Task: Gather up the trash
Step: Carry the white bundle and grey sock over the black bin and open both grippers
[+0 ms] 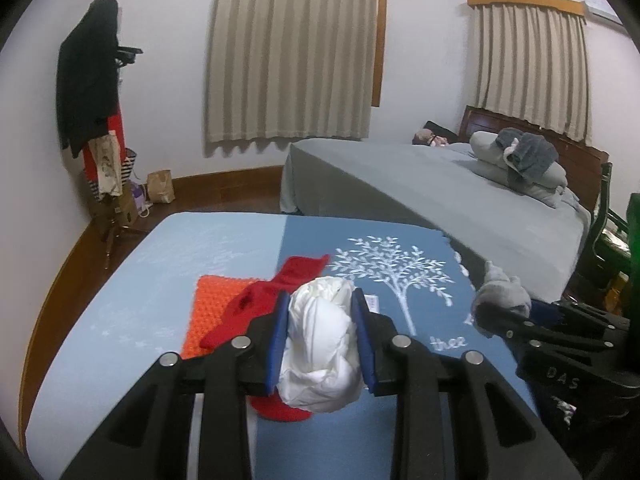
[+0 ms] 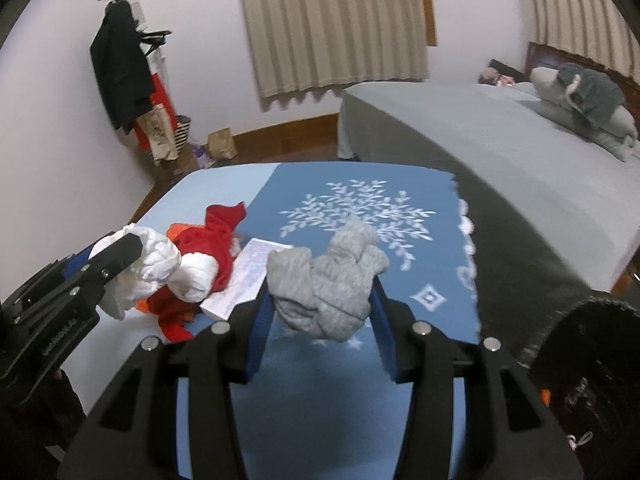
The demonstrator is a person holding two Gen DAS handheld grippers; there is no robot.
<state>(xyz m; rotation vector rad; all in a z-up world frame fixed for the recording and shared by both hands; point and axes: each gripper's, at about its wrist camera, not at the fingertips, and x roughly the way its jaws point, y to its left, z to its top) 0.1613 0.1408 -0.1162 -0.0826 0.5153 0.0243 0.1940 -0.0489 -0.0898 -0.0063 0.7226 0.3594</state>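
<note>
My left gripper (image 1: pixel 322 312) is shut on a crumpled white wad of tissue (image 1: pixel 320 344), held above the blue cloth-covered table (image 1: pixel 160 280). In the right wrist view that same white wad (image 2: pixel 160 268) hangs at the left in the left gripper (image 2: pixel 124 256). My right gripper (image 2: pixel 320 300) is shut on a balled grey knit rag (image 2: pixel 328 284), lifted off the table; in the left wrist view the grey rag (image 1: pixel 500 292) shows at the right edge. A red cloth (image 1: pixel 264 300) lies over an orange knit mat (image 1: pixel 216 308) on the table.
A white paper slip (image 2: pixel 248 276) lies beside the red cloth (image 2: pixel 208 256). A black round bin (image 2: pixel 592 380) stands at the lower right. A grey bed (image 1: pixel 440 192) with pillows runs behind the table. A coat stand (image 1: pixel 96 92) with bags fills the left corner.
</note>
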